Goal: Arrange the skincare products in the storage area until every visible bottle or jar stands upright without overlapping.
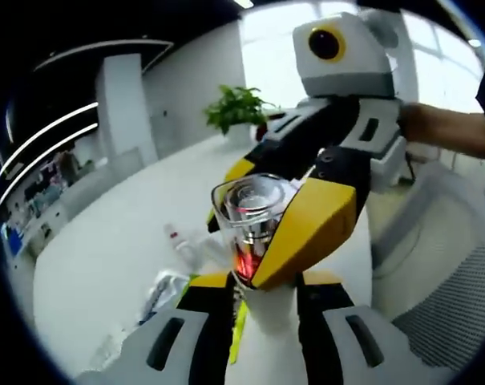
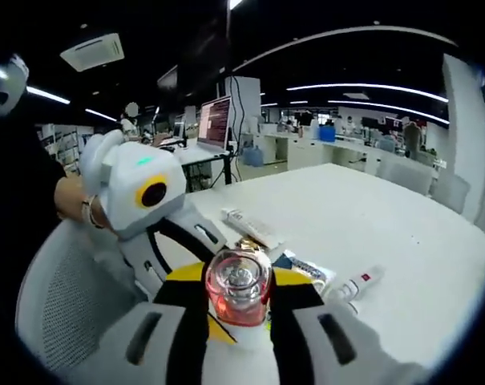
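Observation:
A small bottle (image 1: pixel 254 216) with a clear cap and a red and silver inside hangs in the air above the white table (image 1: pixel 106 257). In the left gripper view my left gripper (image 1: pixel 266 281) has its jaws on either side of the bottle's lower end. My right gripper (image 1: pixel 278 200) reaches in from the upper right, its yellow jaws clamped on the clear cap. In the right gripper view the same bottle (image 2: pixel 239 287) sits cap-first in my right gripper (image 2: pixel 240 277). My left gripper (image 2: pixel 230 241) comes in from the left behind the bottle.
A small white bottle (image 2: pixel 356 286) with a red label, a long white tube (image 2: pixel 254 227) and a clear packet (image 2: pixel 306 269) lie on the table (image 2: pixel 370 216). Mesh chairs (image 1: pixel 450 297) (image 2: pixel 66 305) stand close by. A potted plant (image 1: pixel 238 108) stands at the table's far end. A person's hand (image 1: pixel 442 128) holds the right gripper.

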The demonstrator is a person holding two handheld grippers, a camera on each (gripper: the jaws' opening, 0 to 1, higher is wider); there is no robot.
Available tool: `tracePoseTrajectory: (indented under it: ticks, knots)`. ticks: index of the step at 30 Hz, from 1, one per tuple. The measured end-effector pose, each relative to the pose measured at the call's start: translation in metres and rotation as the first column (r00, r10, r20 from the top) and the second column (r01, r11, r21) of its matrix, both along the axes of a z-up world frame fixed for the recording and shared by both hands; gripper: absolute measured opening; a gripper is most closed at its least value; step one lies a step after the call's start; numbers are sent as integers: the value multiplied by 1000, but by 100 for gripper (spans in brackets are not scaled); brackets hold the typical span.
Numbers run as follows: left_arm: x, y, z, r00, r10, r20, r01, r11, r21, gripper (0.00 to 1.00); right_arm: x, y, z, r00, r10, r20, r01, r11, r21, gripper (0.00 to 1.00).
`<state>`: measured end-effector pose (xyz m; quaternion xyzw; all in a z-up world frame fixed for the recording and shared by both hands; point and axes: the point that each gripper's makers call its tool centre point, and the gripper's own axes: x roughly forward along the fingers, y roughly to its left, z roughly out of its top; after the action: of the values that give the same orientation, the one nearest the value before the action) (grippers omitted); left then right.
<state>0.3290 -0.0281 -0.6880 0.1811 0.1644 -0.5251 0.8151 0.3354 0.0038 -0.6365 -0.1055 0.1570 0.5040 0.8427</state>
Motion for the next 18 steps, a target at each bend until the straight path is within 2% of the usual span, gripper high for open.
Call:
tracePoseTrajectory:
  ticks: [5,9,12,16,18]
  knots:
    - [-4,4,2,999,-36,0,36,999,2,28,-6,4,1,991,135,13,-135,991,-23,28]
    - [-4,9,4,996,-89,13,89,996,-3,28,-5,6,0,979,203,-8,-203,979,-23,28]
    - [-4,11,7,993,-108,-46,105,993,-61,28,-9,11,-1,960,281,-16,-282,958,-52,28]
    - [-2,11,5,992,-120,-48,116,991,-73,28,-11,13,-1,938,345,-21,-346,937,-48,28]
    - [-4,9,4,991,-127,-30,125,990,-63,28,-13,14,-1,922,388,-20,-388,920,-50,28]
